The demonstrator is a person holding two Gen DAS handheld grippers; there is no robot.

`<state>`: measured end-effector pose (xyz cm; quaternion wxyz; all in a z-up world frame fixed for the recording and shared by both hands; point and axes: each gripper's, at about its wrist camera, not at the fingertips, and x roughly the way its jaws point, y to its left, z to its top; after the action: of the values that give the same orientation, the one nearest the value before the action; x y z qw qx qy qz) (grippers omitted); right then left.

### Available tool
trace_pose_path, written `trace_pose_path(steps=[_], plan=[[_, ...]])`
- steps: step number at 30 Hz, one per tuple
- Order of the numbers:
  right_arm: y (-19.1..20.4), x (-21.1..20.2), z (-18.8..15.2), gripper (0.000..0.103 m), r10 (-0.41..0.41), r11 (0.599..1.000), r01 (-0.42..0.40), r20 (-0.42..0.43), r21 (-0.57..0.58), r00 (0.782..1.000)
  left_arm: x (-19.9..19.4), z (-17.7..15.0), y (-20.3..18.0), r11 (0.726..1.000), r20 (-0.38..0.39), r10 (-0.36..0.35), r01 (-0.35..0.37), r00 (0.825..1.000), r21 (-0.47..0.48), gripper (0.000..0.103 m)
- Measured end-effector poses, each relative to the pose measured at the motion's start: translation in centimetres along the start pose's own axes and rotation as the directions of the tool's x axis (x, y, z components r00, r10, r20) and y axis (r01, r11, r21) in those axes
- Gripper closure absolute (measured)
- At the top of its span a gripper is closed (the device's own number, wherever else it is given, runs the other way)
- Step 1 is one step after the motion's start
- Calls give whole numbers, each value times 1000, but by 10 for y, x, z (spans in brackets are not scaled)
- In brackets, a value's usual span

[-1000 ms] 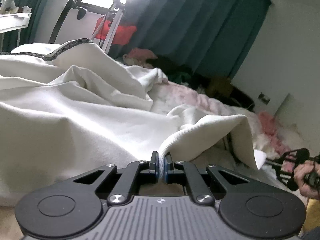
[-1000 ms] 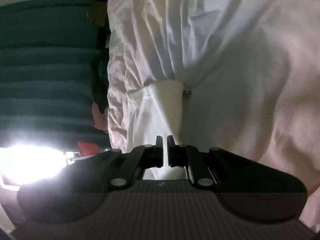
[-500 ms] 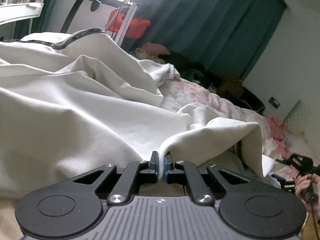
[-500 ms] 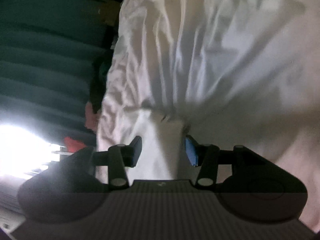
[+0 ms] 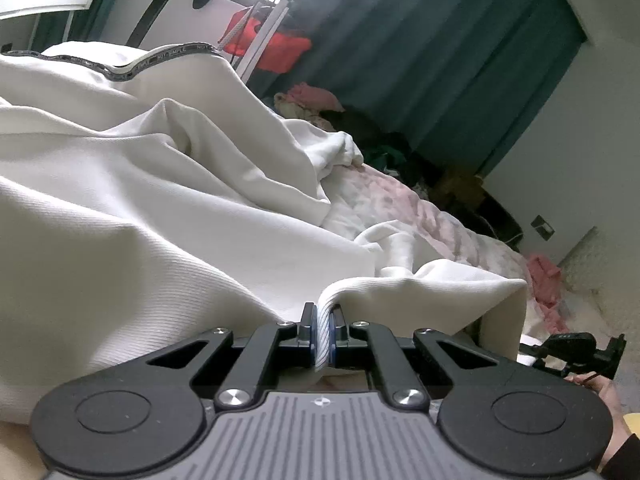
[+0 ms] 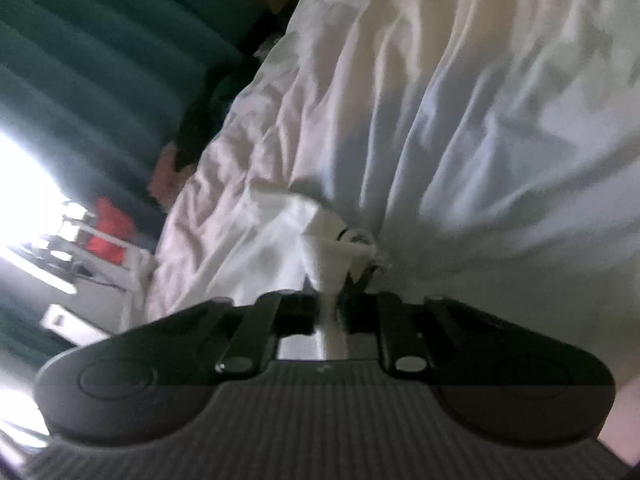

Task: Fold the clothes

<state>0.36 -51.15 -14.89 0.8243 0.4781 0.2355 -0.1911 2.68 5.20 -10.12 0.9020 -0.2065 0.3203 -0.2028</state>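
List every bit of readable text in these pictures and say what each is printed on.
"NOT-S·MPLE" (roughly; small and partly blurred), repeated along the dark trim band on the white garment.
The rest of the band's lettering is too blurred to read.
The small emblem on the left tongs' grey body is a mark, not letters.
Right wrist view: no text readable.

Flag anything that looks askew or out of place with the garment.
The white garment lies rumpled in deep folds, not flat. The left gripper pinches a ribbed edge; the right gripper pinches a bunched bit. Loose clothes are heaped by the curtain. Nothing looks damaged.
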Motion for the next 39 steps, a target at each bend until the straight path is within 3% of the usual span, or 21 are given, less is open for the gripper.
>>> trace_pose_path(steps=[4, 7, 9, 12, 15, 17, 19, 21, 23, 24, 25, 26, 29, 32, 34, 36, 39], plan=[[-1, -32, 10, 95, 18, 1000, -16, 134, -10, 991, -6, -2, -3, 1000, 4, -21, 21, 1000, -11, 97], [-5, -55, 19, 95, 16, 999, -27, 265, 36, 964, -13, -4, -12, 999, -4, -25, 25, 1000, 40, 97], [-12, -66, 22, 95, -29, 998, 7, 326, 67, 945, -15, -10, -20, 996, -36, 5, -2, 999, 90, 97], [-29, -57, 24, 95, -145, 988, 118, 335, 99, 931, -14, -22, -26, 991, -90, 24, -12, 996, 133, 96], [-40, -35, 20, 93, -264, 964, 251, 256, 83, 930, -11, -28, -29, 985, -105, 53, -34, 993, 169, 96], [-44, -35, 17, 90, -303, 953, 288, 219, 98, 928, -10, -28, -26, 987, -107, 54, -37, 993, 156, 95], [-39, -40, 15, 74, -348, 937, 335, 211, 94, 913, -8, -28, -22, 990, -110, 50, -34, 993, 139, 94], [-28, -46, 12, 64, -405, 914, 400, 225, 73, 886, -8, -30, -22, 989, -112, 48, -32, 993, 141, 93], [-15, -58, 7, 44, -414, 906, 421, 293, 41, 862, -9, -30, -22, 988, -114, 46, -29, 992, 151, 86], [-8, -64, 5, 31, -406, 906, 423, 323, 20, 855, -9, -29, -23, 988, -116, 41, -23, 992, 155, 82], [-1, -69, 3, 27, -392, 908, 420, 349, -5, 851, -10, -29, -24, 988, -122, 29, -10, 992, 155, 69], [7, -74, 1, 27, -368, 912, 408, 367, -35, 854, -11, -29, -25, 988, -129, 13, 8, 992, 155, 51], [34, -86, -9, 27, -273, 927, 348, 384, -141, 882, -17, -32, -33, 986, -122, -6, 27, 993, 167, 29], [70, -96, -30, 27, -130, 911, 259, 371, -320, 919, -27, -34, -36, 987, -105, -4, 21, 994, 159, 22], [98, -101, -51, 28, -14, 863, 181, 336, -472, 942, -36, -33, -34, 992, -98, -11, 24, 995, 127, 20], [121, -107, -73, 28, 78, 799, 120, 300, -589, 951, -45, -32, -32, 995, -90, -18, 27, 996, 95, 19], [147, -114, -101, 28, 193, 732, 1, 209, -681, 959, -61, -28, -24, 999, -77, -17, 20, 997, 42, 16]])
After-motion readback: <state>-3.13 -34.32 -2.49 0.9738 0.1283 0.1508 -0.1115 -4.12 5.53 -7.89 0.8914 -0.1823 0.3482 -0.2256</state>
